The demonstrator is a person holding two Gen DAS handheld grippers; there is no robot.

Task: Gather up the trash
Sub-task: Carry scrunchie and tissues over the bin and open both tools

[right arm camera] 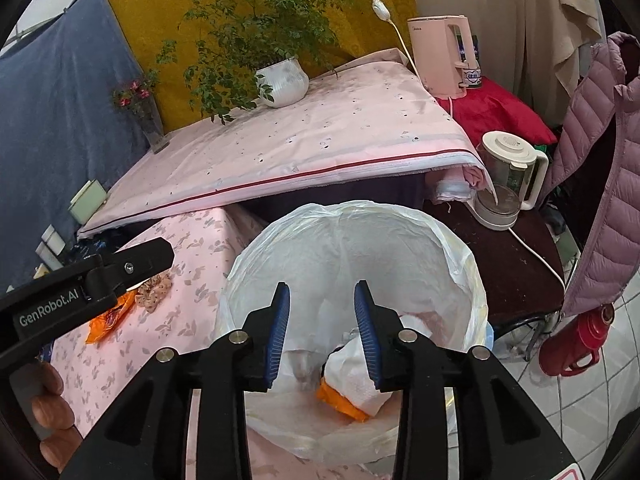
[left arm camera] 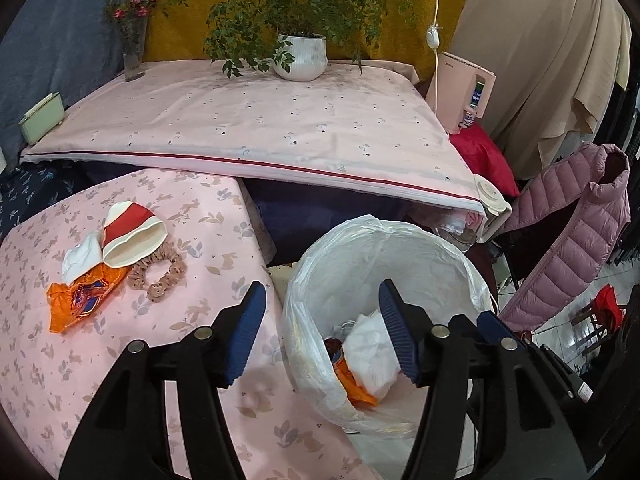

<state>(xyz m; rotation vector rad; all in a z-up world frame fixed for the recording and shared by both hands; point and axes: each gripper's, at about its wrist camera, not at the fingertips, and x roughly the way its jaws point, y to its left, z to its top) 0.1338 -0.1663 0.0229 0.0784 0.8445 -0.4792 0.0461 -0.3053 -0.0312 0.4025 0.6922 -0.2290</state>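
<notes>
From the left wrist, the left gripper (left arm camera: pixel 320 332) hangs wide open and empty over the table edge and bin (left arm camera: pixel 460 256); the crushed paper cup (left arm camera: pixel 132 236) and orange wrapper (left arm camera: pixel 80 300) on the table look light and crumply, best pinched at an edge. From the right wrist, the right gripper (right arm camera: pixel 322 334) is poised partly open and empty above the bin's liner (right arm camera: pixel 460 248), pointing down at the tissue (right arm camera: pixel 352 380) inside

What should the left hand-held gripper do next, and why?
Probably swing left to the cup on the pink table and grasp it. The left hand-held gripper is open and empty, the right hand-held gripper hangs open over the bin, and the cup, tissue and wrapper remain uncollected.
</notes>
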